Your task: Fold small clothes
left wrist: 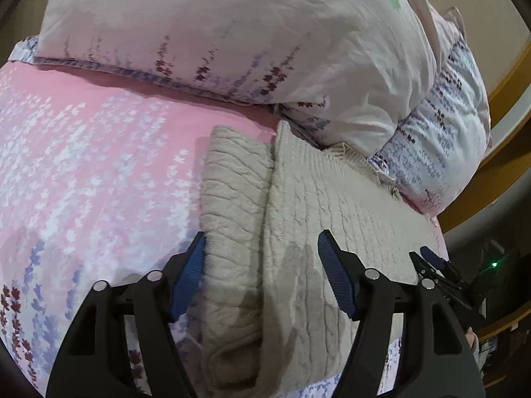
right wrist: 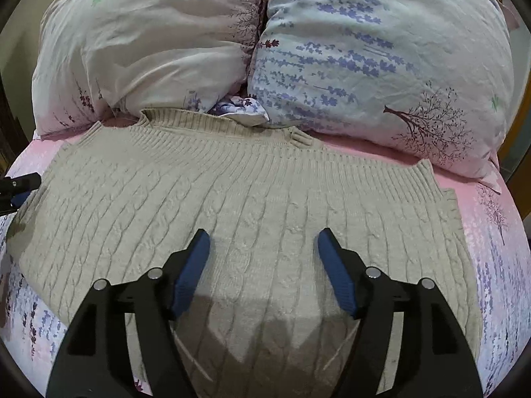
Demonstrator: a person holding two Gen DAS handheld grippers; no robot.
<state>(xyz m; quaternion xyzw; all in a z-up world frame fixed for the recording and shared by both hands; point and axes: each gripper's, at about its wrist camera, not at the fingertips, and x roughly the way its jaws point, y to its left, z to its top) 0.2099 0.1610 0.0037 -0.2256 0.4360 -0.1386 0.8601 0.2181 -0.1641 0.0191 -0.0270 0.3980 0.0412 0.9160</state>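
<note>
A beige cable-knit sweater [right wrist: 245, 199] lies flat on the pink floral bed sheet [right wrist: 497, 248], its neck toward the pillows. In the left wrist view the sweater [left wrist: 332, 205] shows with a sleeve [left wrist: 232, 199] lying alongside its left edge. My left gripper [left wrist: 262, 248] is open and empty, hovering over the sleeve and the sweater's side. My right gripper [right wrist: 264, 245] is open and empty above the middle of the sweater's lower body. The right gripper's tip [left wrist: 431, 262] also shows at the right of the left wrist view.
Two large floral pillows [right wrist: 139, 43] [right wrist: 381, 49] lie against the sweater's neck edge at the back. The sheet [left wrist: 83, 165] extends to the left of the sweater. A wooden bed frame [left wrist: 507, 93] runs along the right side.
</note>
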